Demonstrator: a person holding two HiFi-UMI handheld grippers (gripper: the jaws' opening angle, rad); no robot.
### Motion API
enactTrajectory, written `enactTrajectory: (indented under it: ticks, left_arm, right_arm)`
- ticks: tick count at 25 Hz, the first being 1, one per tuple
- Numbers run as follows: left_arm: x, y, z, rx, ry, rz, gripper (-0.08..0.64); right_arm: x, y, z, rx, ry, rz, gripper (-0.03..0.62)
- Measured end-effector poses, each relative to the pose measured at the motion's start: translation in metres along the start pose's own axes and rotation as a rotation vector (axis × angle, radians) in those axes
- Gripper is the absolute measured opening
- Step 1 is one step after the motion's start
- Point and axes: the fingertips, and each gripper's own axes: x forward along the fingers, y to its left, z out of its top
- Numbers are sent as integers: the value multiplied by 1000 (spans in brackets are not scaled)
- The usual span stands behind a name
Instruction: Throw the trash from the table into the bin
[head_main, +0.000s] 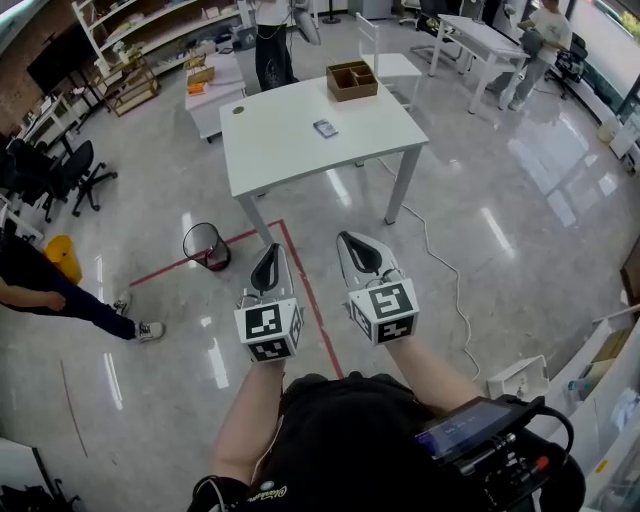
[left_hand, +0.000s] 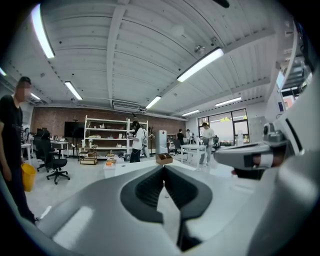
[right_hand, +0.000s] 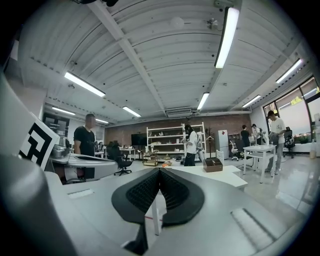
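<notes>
A white table (head_main: 300, 150) stands ahead of me. On it lie a small dark flat packet (head_main: 325, 128), a small round disc (head_main: 238, 110) and a brown wooden box (head_main: 352, 80) at the far corner. A black wire-mesh bin (head_main: 206, 246) stands on the floor by the table's near left leg. My left gripper (head_main: 270, 252) (left_hand: 163, 168) and right gripper (head_main: 350, 242) (right_hand: 159, 170) are side by side in front of me, short of the table. Both point towards it, shut and with nothing between the jaws. The box (left_hand: 163, 159) (right_hand: 213, 165) also shows beyond each gripper's tips.
A red tape line (head_main: 300, 280) runs across the floor under my grippers, and a white cable (head_main: 440, 265) trails on the right. A person (head_main: 40, 290) and a yellow bucket (head_main: 62, 255) are at the left. Office chairs (head_main: 70, 175), shelving and other tables (head_main: 475, 35) lie beyond.
</notes>
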Motion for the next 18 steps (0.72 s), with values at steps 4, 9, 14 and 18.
enactTrajectory:
  ticks: [4, 9, 14, 18]
  left_arm:
    - [17, -17, -3, 3, 4, -6, 8]
    - [49, -4, -1, -1, 6, 1, 8]
    - [110, 50, -18, -31, 30, 20, 8]
    - [179, 112, -26, -40, 56, 8, 8]
  right_arm:
    - [1, -26, -1, -1, -2, -9, -2]
    - [36, -39, -1, -5, 9, 1, -2]
    - [119, -34, -10, -29, 34, 36, -2]
    - [215, -29, -11, -30, 59, 43, -2]
